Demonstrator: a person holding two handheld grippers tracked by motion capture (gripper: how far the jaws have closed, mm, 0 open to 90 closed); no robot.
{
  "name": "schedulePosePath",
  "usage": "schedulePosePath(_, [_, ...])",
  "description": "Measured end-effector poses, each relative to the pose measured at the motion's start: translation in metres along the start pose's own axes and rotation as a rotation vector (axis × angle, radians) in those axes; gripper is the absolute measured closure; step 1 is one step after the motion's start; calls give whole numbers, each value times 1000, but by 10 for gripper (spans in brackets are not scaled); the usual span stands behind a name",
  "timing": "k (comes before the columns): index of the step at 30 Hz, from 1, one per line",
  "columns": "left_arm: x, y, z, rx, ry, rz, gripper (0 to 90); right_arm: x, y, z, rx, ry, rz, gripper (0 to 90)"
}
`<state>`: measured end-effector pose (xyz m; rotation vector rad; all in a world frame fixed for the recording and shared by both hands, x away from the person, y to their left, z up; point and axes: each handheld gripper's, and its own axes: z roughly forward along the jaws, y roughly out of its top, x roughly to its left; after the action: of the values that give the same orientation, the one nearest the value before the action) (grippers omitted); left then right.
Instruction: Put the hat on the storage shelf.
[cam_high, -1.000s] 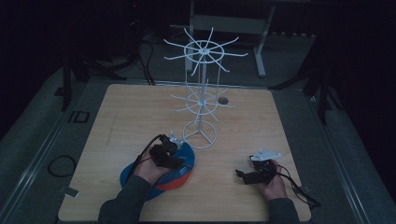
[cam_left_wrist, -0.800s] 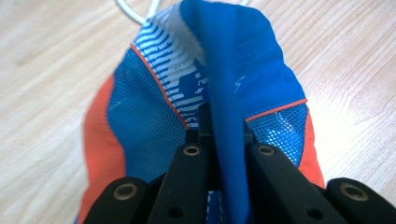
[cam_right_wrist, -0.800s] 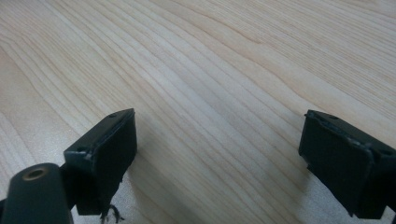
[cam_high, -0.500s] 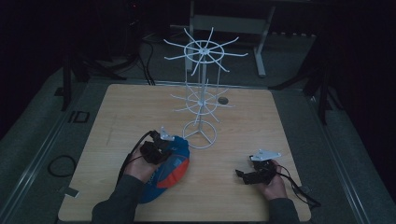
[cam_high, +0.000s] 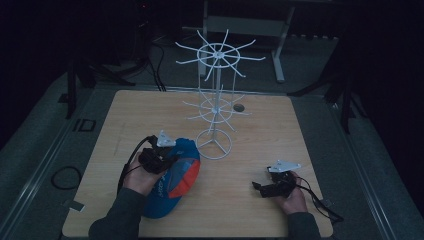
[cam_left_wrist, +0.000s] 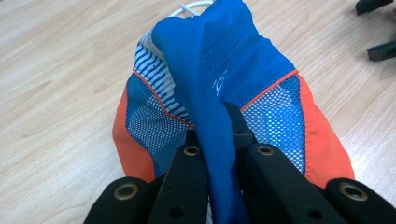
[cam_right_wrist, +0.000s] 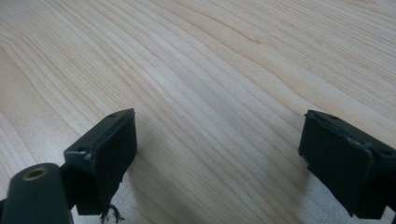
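The table (cam_high: 280, 135) is pale wood-grain board, smooth with a soft matt sheen and fine streaked lines in the right gripper view. The cap (cam_left_wrist: 219, 88) is thin woven cloth, blue and matt with visible stitching, set with open mesh panels and smoother orange cloth at its sides. The left gripper (cam_left_wrist: 219, 154) is black matt plastic with small brassy metal eyelets. The rack (cam_high: 216, 100) is thin white-coated wire, slightly glossy.
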<state>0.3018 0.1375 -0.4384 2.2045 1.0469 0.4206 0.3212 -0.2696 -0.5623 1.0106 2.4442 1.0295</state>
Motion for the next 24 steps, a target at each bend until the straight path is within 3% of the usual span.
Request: schedulePosePath(24, [10, 4, -28, -94, 16, -8, 898, 0, 0, 0, 0, 0, 1, 112])
